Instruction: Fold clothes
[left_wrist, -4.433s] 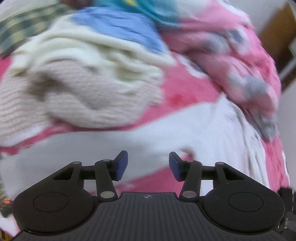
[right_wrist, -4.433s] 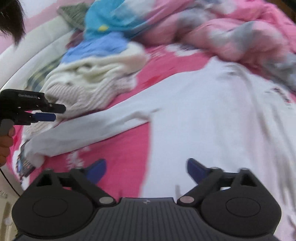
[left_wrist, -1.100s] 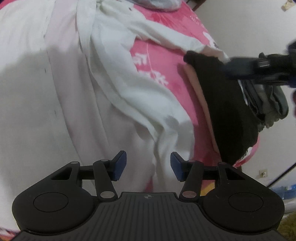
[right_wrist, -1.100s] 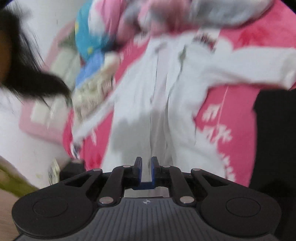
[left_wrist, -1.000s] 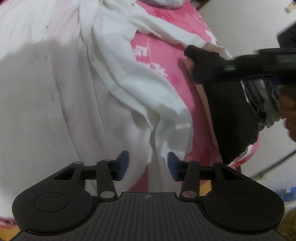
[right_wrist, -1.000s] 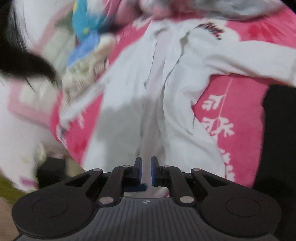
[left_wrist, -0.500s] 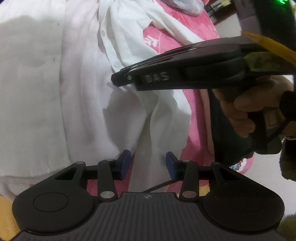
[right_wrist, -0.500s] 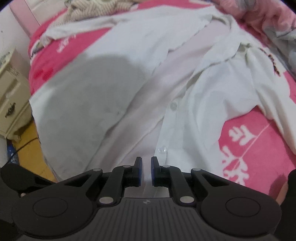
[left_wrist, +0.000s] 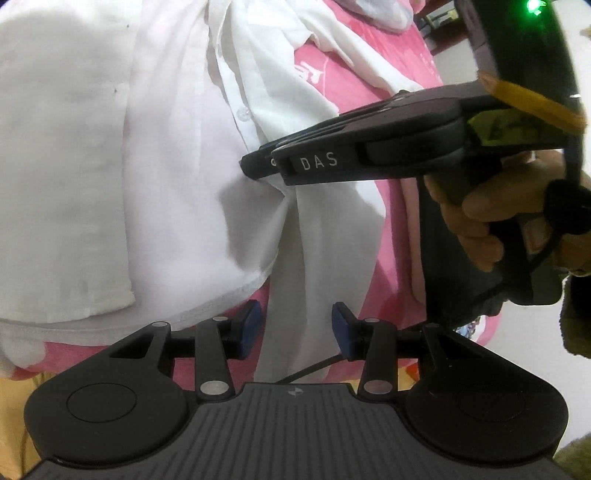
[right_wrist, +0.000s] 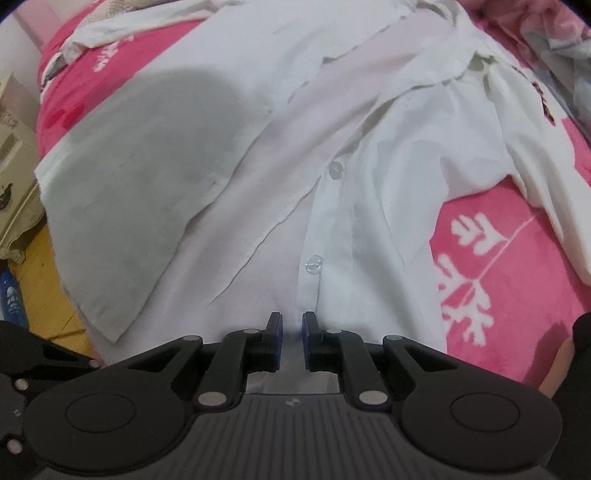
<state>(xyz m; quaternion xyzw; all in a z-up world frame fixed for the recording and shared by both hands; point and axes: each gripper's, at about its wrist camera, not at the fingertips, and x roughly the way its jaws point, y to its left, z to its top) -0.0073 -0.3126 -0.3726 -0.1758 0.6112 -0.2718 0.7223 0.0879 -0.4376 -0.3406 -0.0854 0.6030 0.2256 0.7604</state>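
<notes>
- Since half a second ago, both of my grippers have eased in closer over the white shirt (right_wrist: 258, 155), and the fabric now fills more of each view.
- My right gripper (right_wrist: 292, 334) has its blue pads nearly together, with only a narrow slit between them, pinching the button placket at the shirt's lower edge.
- From the left wrist view, the right gripper (left_wrist: 258, 168) reaches in from the right side, its tip pressed into the shirt's front, and my right hand (left_wrist: 480, 221) wraps the grip behind it.
- My left gripper (left_wrist: 295, 328) is spread wide and holds nothing; its pads sit either side of a strip of the shirt's hem, whether touching it I cannot tell.
- One clear button (right_wrist: 313, 264) lies just beyond the right gripper on the placket, and a second button (right_wrist: 336, 170) sits farther up the shirt.
- This shirt lies spread open on the bed, over a pink bedspread (right_wrist: 498, 266) with white snowflake prints, which shows to the right of the shirt.
</notes>
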